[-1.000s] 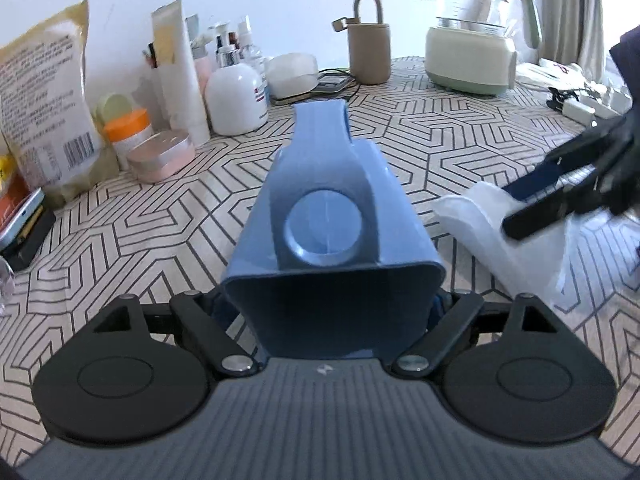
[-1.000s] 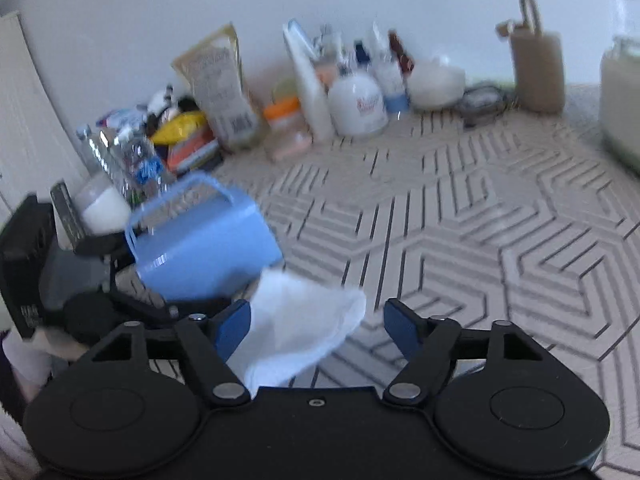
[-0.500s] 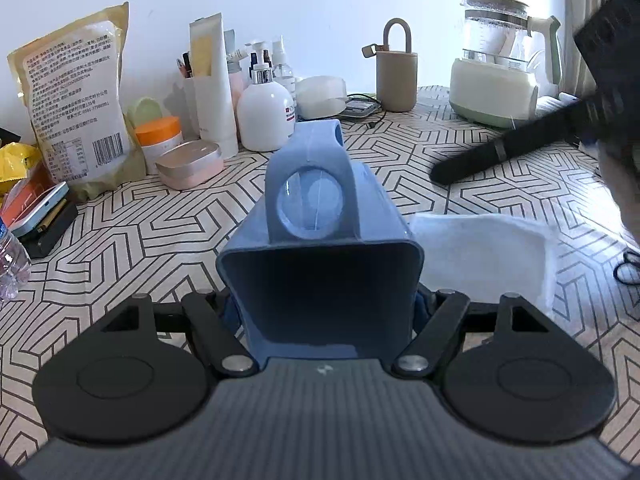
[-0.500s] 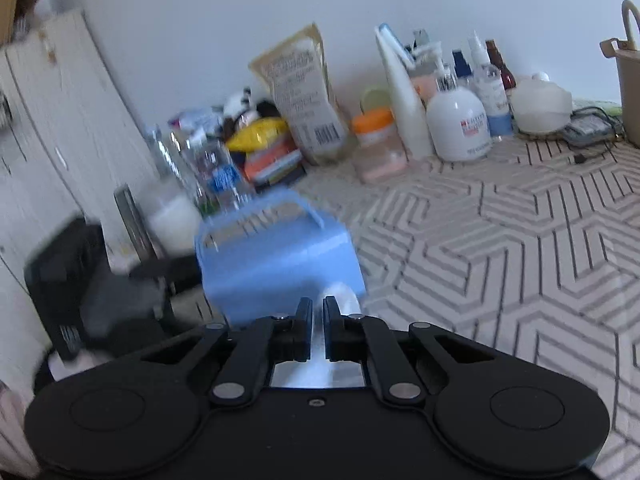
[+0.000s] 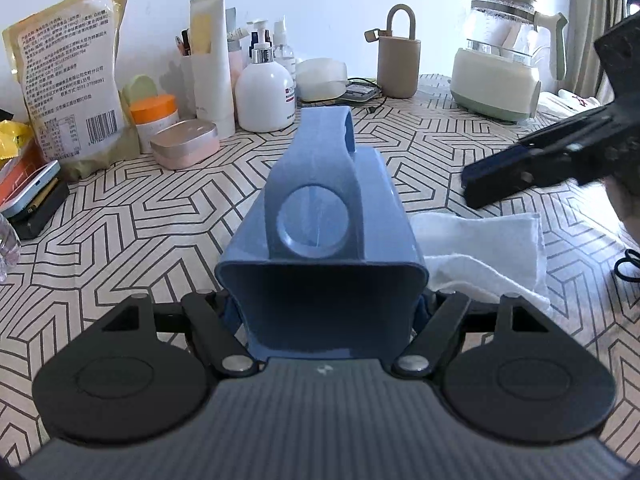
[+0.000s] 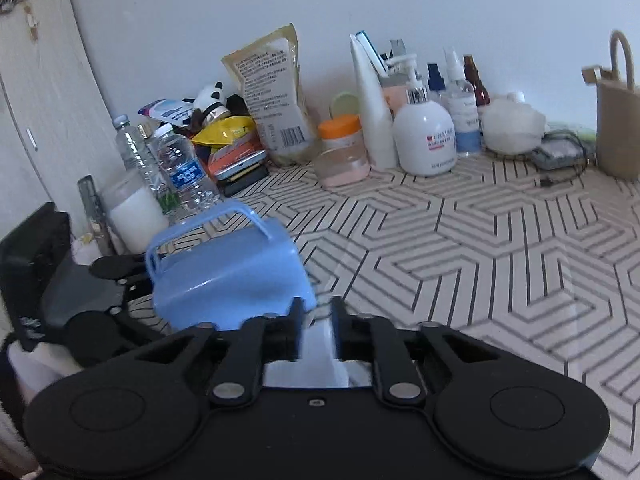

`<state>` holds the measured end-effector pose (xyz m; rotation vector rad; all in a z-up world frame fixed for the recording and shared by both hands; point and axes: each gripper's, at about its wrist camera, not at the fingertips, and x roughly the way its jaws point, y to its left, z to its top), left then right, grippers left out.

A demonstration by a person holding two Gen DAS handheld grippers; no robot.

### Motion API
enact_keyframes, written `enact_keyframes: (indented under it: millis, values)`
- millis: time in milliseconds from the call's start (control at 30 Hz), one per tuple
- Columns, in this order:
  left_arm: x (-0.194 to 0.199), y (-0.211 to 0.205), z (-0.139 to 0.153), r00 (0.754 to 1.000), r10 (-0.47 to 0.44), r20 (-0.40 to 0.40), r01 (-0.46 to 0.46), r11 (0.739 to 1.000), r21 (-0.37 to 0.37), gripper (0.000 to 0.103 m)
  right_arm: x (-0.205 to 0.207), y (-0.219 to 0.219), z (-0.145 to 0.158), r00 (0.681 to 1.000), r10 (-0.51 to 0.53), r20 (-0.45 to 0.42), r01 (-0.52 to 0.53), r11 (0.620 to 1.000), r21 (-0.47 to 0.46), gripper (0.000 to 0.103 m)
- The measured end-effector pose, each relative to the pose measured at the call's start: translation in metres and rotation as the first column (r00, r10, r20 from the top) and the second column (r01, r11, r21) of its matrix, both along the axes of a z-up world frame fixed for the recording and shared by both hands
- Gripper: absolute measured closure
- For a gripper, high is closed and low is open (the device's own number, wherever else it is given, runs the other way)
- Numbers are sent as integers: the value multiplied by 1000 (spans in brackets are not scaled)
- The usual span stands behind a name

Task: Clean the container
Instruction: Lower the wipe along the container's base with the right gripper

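Note:
My left gripper [image 5: 322, 312] is shut on a blue plastic container [image 5: 320, 240] with a handle, held on its side just above the patterned table; it also shows in the right wrist view [image 6: 228, 280]. A white cloth [image 5: 484, 252] lies on the table right of the container. My right gripper [image 6: 316, 320] hovers above the cloth with its jaws a narrow gap apart, nothing held between them; it appears in the left wrist view [image 5: 520, 168] at the right. The cloth [image 6: 308, 360] shows under its jaws.
Along the back wall stand a snack bag [image 5: 68, 72], an orange-lidded jar [image 5: 154, 116], a pink tin [image 5: 186, 144], a white pump bottle [image 5: 266, 88], a beige holder [image 5: 398, 60] and a kettle [image 5: 500, 64]. Water bottles [image 6: 176, 164] stand at the left.
My right gripper let go of the cloth, which now lies flat on the table, and lifted away with its jaws slightly apart. The left gripper lowered and levelled the container.

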<state>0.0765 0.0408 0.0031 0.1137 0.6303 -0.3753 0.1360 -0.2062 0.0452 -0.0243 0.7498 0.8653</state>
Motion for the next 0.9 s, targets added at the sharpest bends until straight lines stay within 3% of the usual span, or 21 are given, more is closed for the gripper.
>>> enact_keyframes:
  millis: [33,133,267,333,467,533,600,733,900]
  values:
    - [0,-1,0,1000,2,1,-2,1000,5,28,-2,-3,0,1000,-4,-2,4,1000,-9,50]
    - [0,-1,0,1000,10,2,-10,1000,12,28,-7,-7,-4,1000,-12,2,12,997,-74,38]
    - [-1,2,1,1000,11,7,-11,1000,-9,25,-11,-9,-18,999,-1,-36,-3,994,-111,31]
    - [-3,4,3,1000,13,26,-12,1000,-24,14,-16,-6,-23,1000,23,-13,-24,992,-124,29]
    - [-5,5,4,998,36,47,-35,999,-30,17,-29,8,-28,993,72,98,-50,976,-212,44]
    - [-6,5,4,998,32,48,-30,999,-29,30,-29,11,-28,990,98,105,-74,974,-216,72]
    - [-7,3,4,998,22,55,-21,1000,-23,30,-25,11,-27,991,105,84,-86,976,-200,95]
    - [-6,4,4,998,21,53,-20,999,-29,30,-16,11,-22,995,75,61,-65,987,-146,95]
    - [-6,5,4,999,19,51,-18,999,-32,30,2,13,-9,994,111,-24,-109,992,68,95]
